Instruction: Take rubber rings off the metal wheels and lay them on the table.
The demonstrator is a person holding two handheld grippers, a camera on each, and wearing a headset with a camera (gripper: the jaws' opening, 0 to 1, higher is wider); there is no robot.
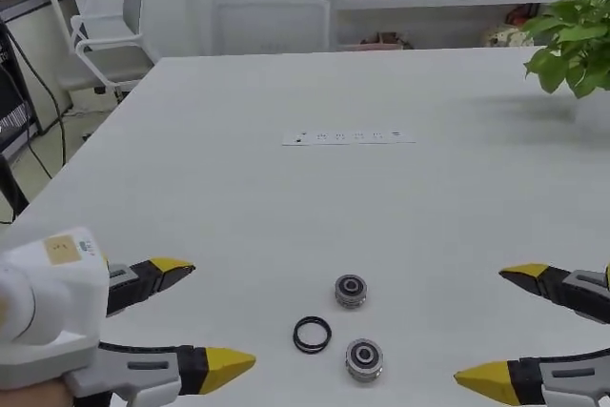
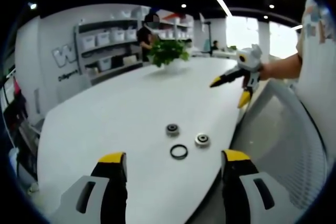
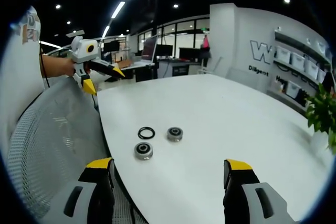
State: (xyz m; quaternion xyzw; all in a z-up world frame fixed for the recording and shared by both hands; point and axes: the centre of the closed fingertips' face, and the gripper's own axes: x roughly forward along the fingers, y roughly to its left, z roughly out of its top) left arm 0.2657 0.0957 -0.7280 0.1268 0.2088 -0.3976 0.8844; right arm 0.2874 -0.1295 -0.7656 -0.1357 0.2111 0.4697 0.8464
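The head view looks forward and down over the counter (image 1: 286, 188) from its near edge. Each gripper view faces low across that edge toward the other; all share the metal wheels (image 1: 351, 291) and rubber ring (image 1: 312, 335).

An open-plan office or lab: long white table (image 1: 286, 197); shelves (image 2: 105, 51) of storage bins (image 2: 102, 39); desk monitors (image 3: 149, 50); potted plant (image 1: 572, 35).

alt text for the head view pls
A loose black rubber ring lies on a white table beside two metal wheels. Open, yellow-tipped left tongs and right tongs flank them, touching nothing.
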